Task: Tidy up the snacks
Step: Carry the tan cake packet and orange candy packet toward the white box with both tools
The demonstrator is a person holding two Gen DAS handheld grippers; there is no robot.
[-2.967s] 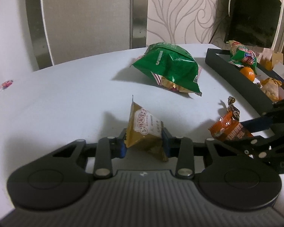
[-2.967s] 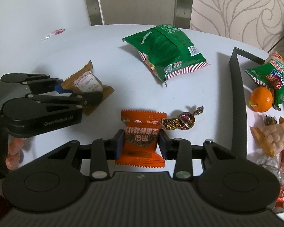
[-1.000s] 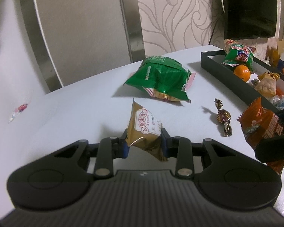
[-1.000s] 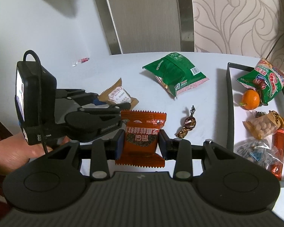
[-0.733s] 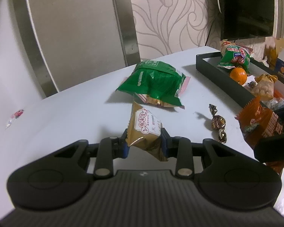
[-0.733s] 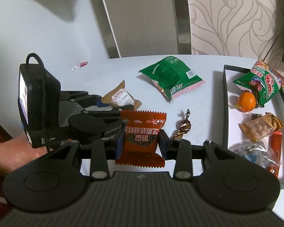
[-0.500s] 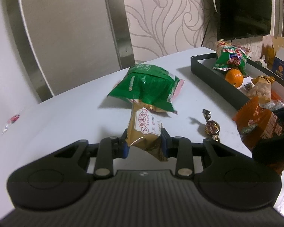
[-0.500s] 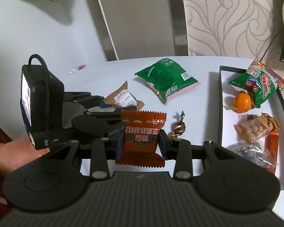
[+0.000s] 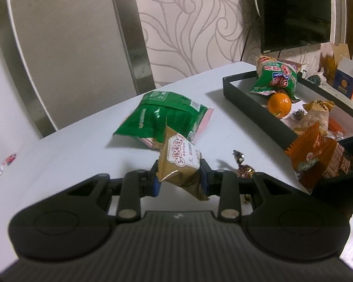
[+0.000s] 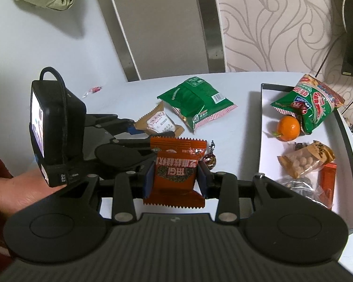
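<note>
Through my left wrist camera, my left gripper (image 9: 179, 180) is clamped on a brown pastry packet (image 9: 180, 164), lifted above the white table (image 9: 70, 155). Beyond the packet lies a green snack bag (image 9: 162, 117); a foil candy (image 9: 243, 168) sits just right of the packet, and the black tray (image 9: 251, 108) stands farther right. Through my right wrist camera, my right gripper (image 10: 175, 178) pinches an orange snack packet (image 10: 175, 174) left of the tray (image 10: 262, 127). Inside the tray are a tangerine (image 10: 288, 128), a second green bag (image 10: 308, 104) and a peanut pouch (image 10: 306, 159).
</note>
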